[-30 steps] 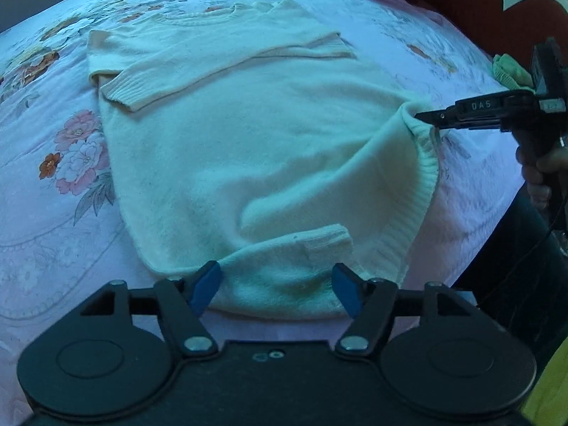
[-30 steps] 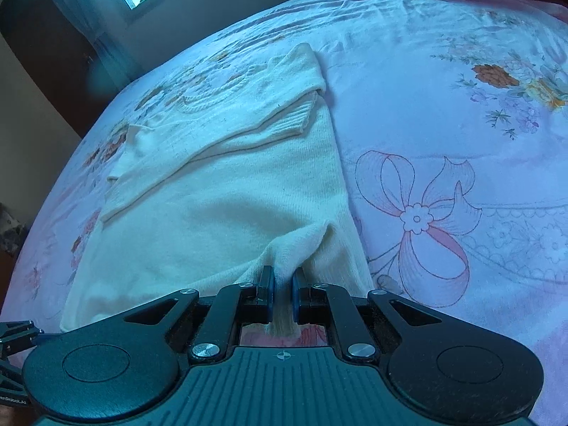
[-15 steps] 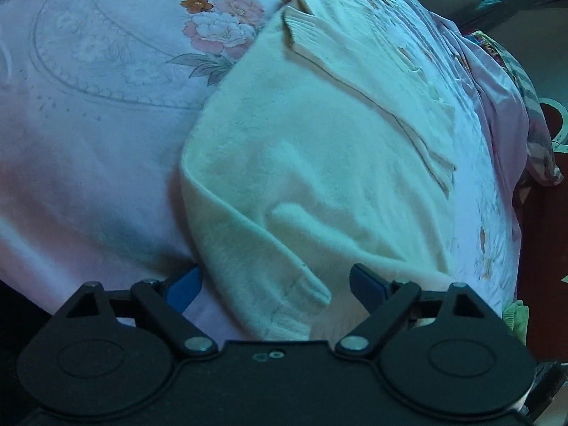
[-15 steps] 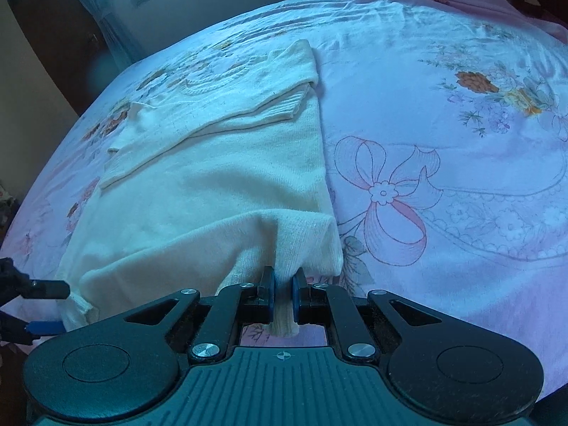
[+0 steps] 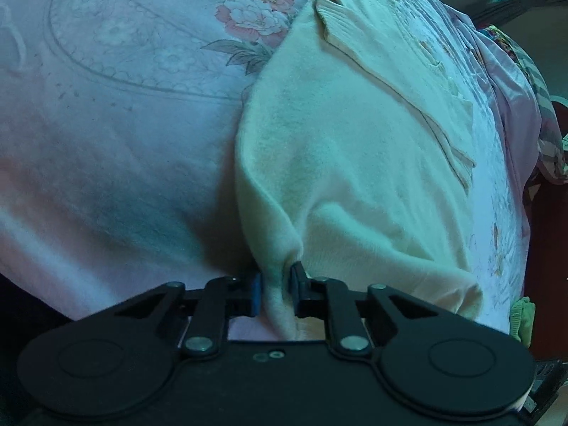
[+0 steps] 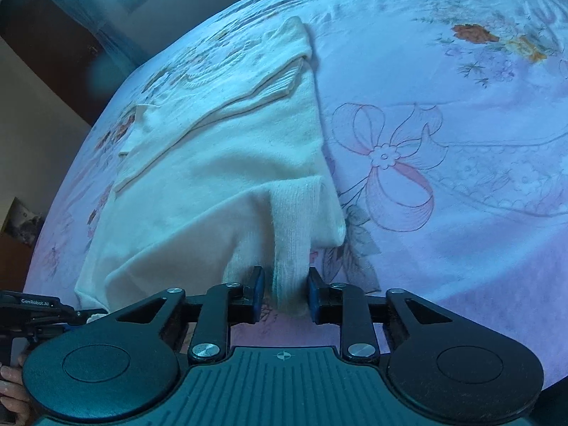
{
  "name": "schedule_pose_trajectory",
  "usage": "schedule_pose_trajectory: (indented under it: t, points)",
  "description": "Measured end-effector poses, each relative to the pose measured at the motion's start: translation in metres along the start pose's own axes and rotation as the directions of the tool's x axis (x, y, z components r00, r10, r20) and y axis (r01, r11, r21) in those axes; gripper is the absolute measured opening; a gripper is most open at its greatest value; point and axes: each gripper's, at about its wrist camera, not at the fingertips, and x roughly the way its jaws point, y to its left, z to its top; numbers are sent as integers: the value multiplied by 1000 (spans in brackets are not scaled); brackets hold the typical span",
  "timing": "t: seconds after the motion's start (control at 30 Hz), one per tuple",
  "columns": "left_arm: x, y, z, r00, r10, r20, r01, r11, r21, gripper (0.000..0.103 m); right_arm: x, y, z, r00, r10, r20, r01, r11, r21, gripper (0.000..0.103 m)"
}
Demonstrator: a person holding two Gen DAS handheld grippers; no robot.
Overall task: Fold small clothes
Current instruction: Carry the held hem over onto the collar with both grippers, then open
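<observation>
In the left wrist view, the left gripper is closing its blue-padded fingers on a bunched pinch of the cream sweater at its near hem corner, and the fabric is squeezed tight between the pads. The sweater lies spread on the bed, which is covered with a pink floral sheet; one sleeve is folded across the chest, its ribbed cuff near a printed peony. A small green cloth shows at the right edge. In the right wrist view, the right gripper has its fingers nearly together, with a ribbed strip of the sweater's hem hanging down between them and gripped there. That corner is lifted off the sheet, while the body of the garment lies flat on the bed toward the window. At the lower left, the left gripper reaches to the other hem corner, with a hand beneath it.
</observation>
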Motion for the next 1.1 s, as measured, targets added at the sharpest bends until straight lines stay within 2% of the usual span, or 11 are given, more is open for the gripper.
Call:
schedule_pose_trajectory:
  t: [0.17, 0.33, 0.43, 0.53, 0.6, 0.67, 0.8, 0.87, 0.9, 1.0, 1.1]
  points:
    - [-21, -9, 9, 989, -124, 84, 126, 992, -22, 10, -12, 13, 13, 995, 62, 72, -62, 998, 8, 9]
    - [-16, -25, 55, 972, -158, 175, 172, 983, -70, 9, -5, 24, 63, 985, 58, 165, -64, 997, 31, 8]
    - [-15, -29, 89, 949, -135, 286, 176, 977, -122, 0, 10, 19, 96, 978, 19, 209, -35, 997, 74, 8]
    - [2, -27, 117, 962, -37, 271, 87, 980, -177, 4, 34, 12, 118, 982, -32, 186, 17, 997, 77, 8]
    - [10, -33, 123, 976, -8, 218, 26, 996, -81, 8, 48, 7, 121, 987, -71, 144, 63, 996, 59, 8]
    - [16, -45, 120, 988, -20, 150, 10, 998, 65, 23, 54, 2, 120, 990, -79, 120, 73, 996, 51, 9]
    - [22, -62, 109, 995, -101, -6, 100, 964, 248, 38, 51, -6, 116, 991, -67, 120, 60, 996, 61, 15]
    - [27, -74, 101, 997, -77, -32, 83, 935, 344, 66, 47, -5, 112, 990, -67, 122, 61, 997, 54, 17]
    - [32, -80, 98, 997, -61, -46, 74, 919, 387, 68, 46, -3, 110, 990, -66, 121, 61, 997, 45, 17]
    - [45, -94, 85, 996, -9, -93, 56, 853, 518, 65, 42, 0, 103, 991, -66, 117, 64, 998, 17, 17]
    - [48, -104, 70, 995, 32, -97, 35, 783, 622, 33, 37, 2, 100, 989, -78, 127, 80, 997, -17, 17]
